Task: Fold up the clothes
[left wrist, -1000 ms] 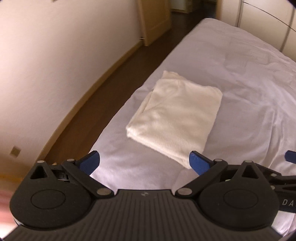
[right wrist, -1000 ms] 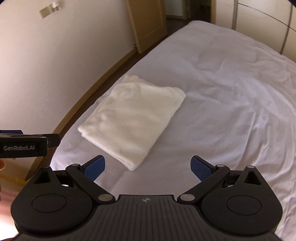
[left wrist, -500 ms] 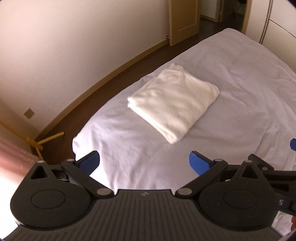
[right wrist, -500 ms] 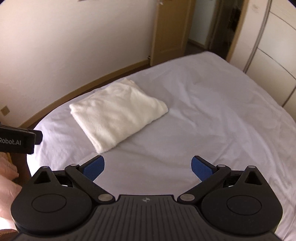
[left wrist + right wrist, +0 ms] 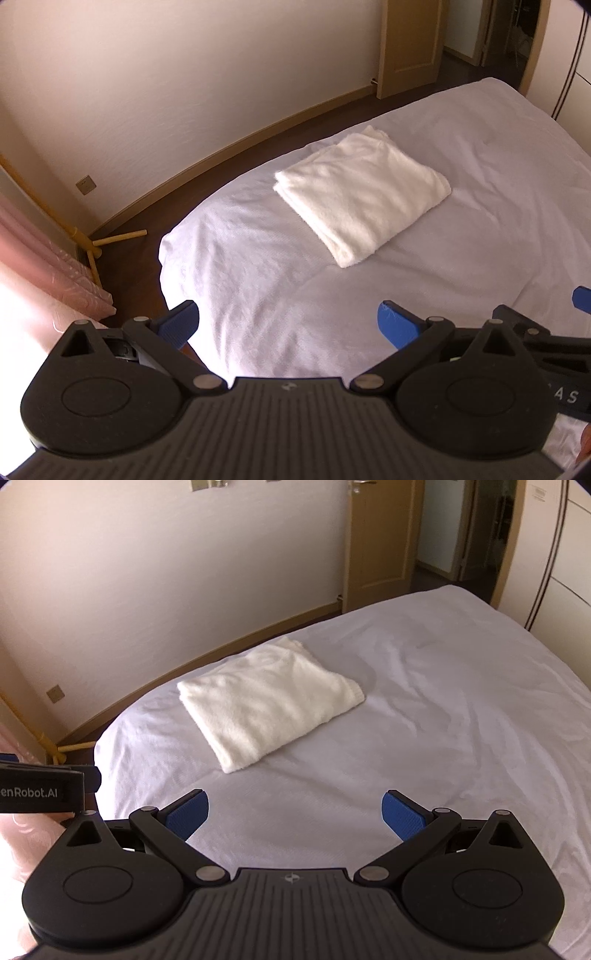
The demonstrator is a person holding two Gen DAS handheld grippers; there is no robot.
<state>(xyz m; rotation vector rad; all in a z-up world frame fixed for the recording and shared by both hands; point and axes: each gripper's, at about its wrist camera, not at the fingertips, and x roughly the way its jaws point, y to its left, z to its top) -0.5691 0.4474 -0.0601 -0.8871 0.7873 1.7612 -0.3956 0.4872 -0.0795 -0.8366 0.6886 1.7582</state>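
The cream garment lies folded in a flat rectangle on the white bed, at eleven o'clock from the right gripper. It looks soft, light and floppy, best pinched at a corner through all layers. Left gripper and right both gape wide, holding nothing

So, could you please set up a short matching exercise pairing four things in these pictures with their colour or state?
Things:
1. folded garment
2. bed sheet
3. door
4. right gripper

Descriptions:
a. light wood, standing past the far end of the bed
b. cream, lying in a neat rectangle near the bed's edge
c. jaws wide apart, holding nothing
d. pale, wrinkled, spread over the bed

Pairs: 1-b, 2-d, 3-a, 4-c
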